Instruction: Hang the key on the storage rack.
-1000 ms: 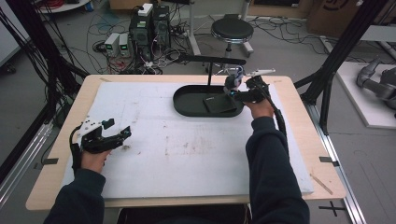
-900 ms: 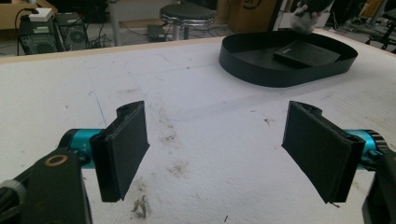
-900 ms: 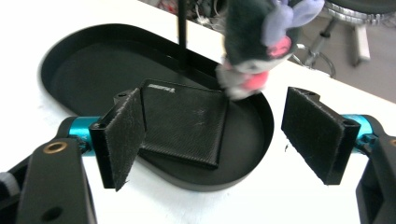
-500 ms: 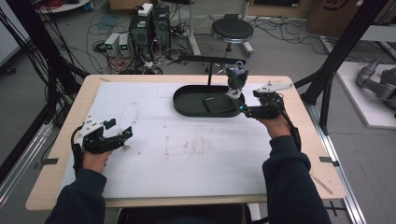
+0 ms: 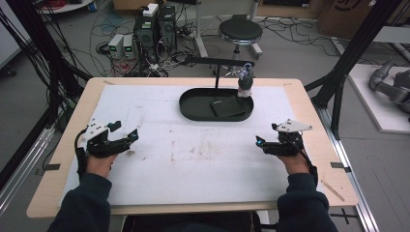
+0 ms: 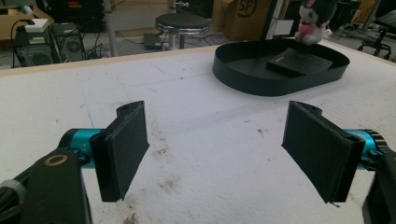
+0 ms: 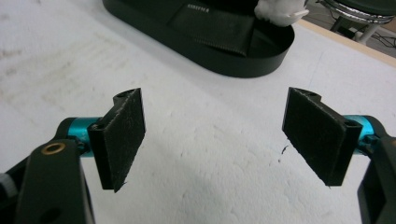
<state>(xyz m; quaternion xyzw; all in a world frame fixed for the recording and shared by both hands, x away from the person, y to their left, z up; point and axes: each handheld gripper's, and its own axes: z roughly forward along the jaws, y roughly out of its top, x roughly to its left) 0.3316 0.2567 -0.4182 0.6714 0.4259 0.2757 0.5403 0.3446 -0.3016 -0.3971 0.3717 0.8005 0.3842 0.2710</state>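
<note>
Left gripper [image 5: 126,137] rests low over the white table cover [image 5: 193,164] at the near left of the table, held by the person's left hand [image 5: 99,162]. In the left gripper view its two black jaws stand wide apart with nothing between them; only the stained white cover lies in the gap.

Right gripper [image 5: 263,144] sits at the near right of the table, gripped by the right hand [image 5: 295,162], with its grey three-cornered plate uppermost. In the right gripper view its jaws likewise stand wide apart and hold nothing.

The two grippers are well apart from each other, one at each side of the cover, both pointing inward toward the middle.

A black oval tray [image 5: 193,108] lies on the far centre of the cover, well apart from both grippers. Inside it lies a flat black rectangular item [image 5: 227,107], toward the tray's right half. A small plush toy [image 5: 245,83], dark on top with white and pink below, hangs at the tray's far right rim, beneath the end of a black stand arm [image 5: 217,61] that rises from the tray's far side. Whether the toy touches the tray cannot be told.

A round stool [image 5: 240,31] stands on the floor beyond the table.
</note>
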